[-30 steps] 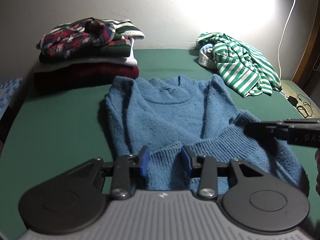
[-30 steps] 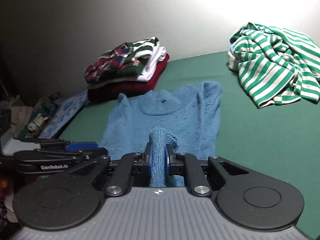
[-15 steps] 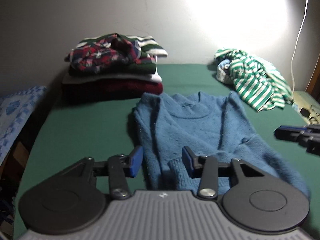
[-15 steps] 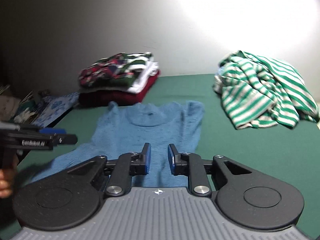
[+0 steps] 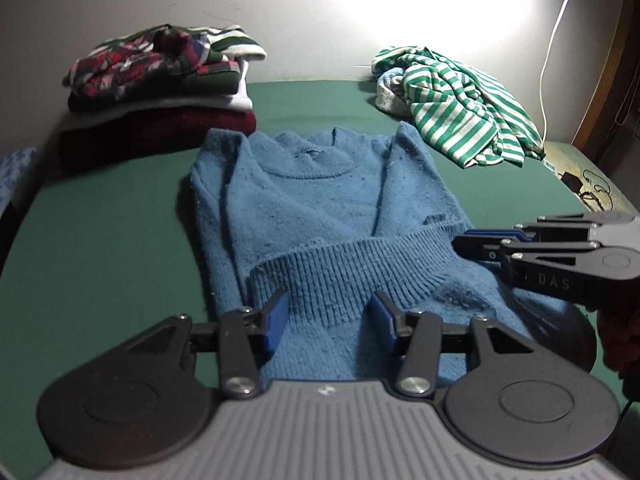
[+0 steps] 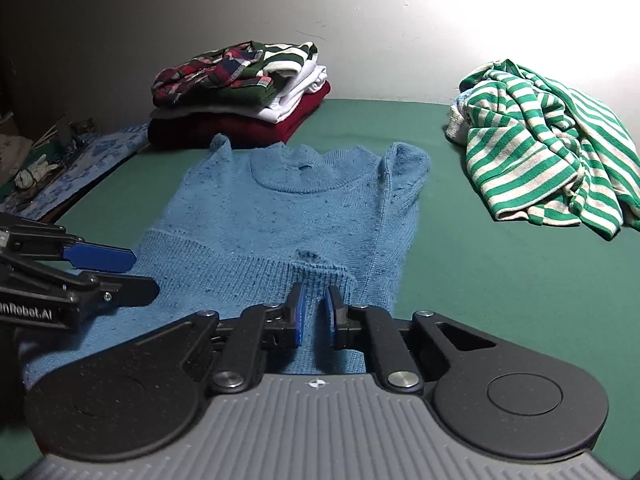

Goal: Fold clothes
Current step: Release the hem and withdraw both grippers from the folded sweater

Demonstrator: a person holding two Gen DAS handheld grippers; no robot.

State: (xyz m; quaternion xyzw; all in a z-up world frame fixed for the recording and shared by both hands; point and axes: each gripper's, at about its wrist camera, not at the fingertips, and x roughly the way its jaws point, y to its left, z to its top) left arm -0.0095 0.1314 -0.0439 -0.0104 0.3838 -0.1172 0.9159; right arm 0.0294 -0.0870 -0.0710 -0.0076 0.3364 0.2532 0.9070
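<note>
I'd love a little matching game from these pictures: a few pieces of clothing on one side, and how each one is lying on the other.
Things:
1. blue sweater
2. green-and-white striped shirt
3. dark red garment
4. plaid shirt

States:
A. crumpled in a loose heap
B. folded, at the bottom of the stack
C. spread on the green surface, sleeves folded in
D. folded, on top of the stack

Pairs: 1-C, 2-A, 3-B, 4-D

Two low, close wrist views angled down along their fingers (image 5: 276, 322), both over the blue sweater (image 5: 320, 208).
</note>
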